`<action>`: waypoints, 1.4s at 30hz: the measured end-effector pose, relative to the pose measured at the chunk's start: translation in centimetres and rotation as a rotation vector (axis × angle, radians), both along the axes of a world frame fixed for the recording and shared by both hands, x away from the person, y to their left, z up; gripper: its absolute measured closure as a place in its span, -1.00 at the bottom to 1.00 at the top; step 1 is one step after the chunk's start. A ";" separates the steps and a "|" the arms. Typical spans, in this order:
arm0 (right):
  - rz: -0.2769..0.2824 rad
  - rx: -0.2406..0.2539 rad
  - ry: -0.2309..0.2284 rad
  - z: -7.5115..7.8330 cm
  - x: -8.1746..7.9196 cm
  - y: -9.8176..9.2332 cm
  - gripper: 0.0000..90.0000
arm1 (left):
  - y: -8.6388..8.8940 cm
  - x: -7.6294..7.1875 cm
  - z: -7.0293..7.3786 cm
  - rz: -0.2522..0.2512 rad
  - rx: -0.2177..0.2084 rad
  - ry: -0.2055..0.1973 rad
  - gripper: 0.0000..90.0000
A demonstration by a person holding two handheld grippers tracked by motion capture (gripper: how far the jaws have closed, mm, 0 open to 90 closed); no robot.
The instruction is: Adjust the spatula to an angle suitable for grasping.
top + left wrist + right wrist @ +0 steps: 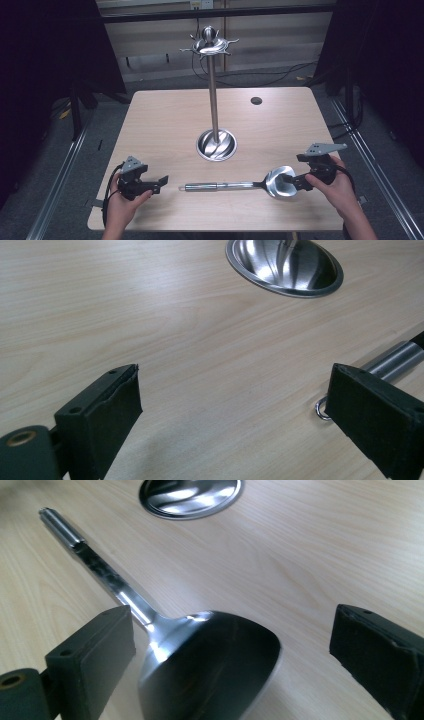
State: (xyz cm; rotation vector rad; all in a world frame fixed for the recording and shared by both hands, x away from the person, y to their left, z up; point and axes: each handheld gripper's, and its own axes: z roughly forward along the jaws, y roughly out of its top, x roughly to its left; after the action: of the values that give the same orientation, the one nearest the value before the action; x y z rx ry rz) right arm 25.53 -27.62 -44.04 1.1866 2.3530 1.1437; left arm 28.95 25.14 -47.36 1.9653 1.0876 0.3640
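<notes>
While lying flat on the bench (165, 120) near the stand (215, 100), ladle (240, 185) not yet lifted or hung. Right gripper (295, 181) fingers spread around its bowl, left gripper (161, 181) fingers spread by the handle end, nothing pinched.

stand pole (214, 100) blocks table (165, 120) centre; bare wood either side
</notes>
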 end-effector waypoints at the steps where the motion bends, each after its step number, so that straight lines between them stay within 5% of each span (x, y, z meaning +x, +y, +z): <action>1: 0.015 0.001 -0.008 0.2 -0.1 0.4 -0.91 | 0.0 0.0 0.0 0.004 0.000 -0.004 -0.83; 10: 0.108 -0.016 -0.020 0.7 -0.4 4.0 -0.89 | -0.3 -0.2 0.4 -0.006 -0.009 -0.020 -0.84; 14: 0.172 -0.038 -0.006 0.0 -0.5 6.3 -0.72 | -0.4 -0.1 0.2 -0.014 -0.010 -0.014 -0.84; 16: 0.199 -0.045 0.040 -1.1 -0.3 7.8 -0.37 | -0.5 -0.1 0.2 -0.014 -0.004 -0.027 -0.84; 17: 0.199 -0.045 0.040 -1.1 -0.3 7.8 -0.37 | -0.5 -0.1 0.2 -0.019 0.001 -0.033 -0.84; 21: 0.236 -0.100 0.105 -3.3 -0.3 9.7 0.39 | -0.5 -0.1 0.1 -0.020 0.001 -0.041 -0.84; 22: 0.236 -0.100 0.105 -3.3 -0.3 9.7 0.39 | -0.5 -0.1 0.1 -0.020 0.001 -0.041 -0.84; 23: 0.255 -0.148 0.122 -4.0 -0.3 10.5 0.62 | -0.5 -0.1 -0.1 -0.022 0.004 -0.041 -0.83; 28: 0.302 -0.161 0.139 -4.6 -0.3 12.1 0.99 | -0.5 0.1 -0.2 -0.029 0.021 -0.042 -0.84; 42: 0.263 -0.133 0.119 -5.1 0.0 14.3 1.00 | -0.8 0.4 0.2 -0.023 -0.005 -0.066 -0.87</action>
State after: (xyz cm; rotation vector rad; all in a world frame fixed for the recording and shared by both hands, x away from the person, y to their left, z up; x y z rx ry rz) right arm 25.50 -13.31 -49.12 0.9461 2.6915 0.9958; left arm 29.38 24.29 -47.16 1.9460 1.0227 0.4101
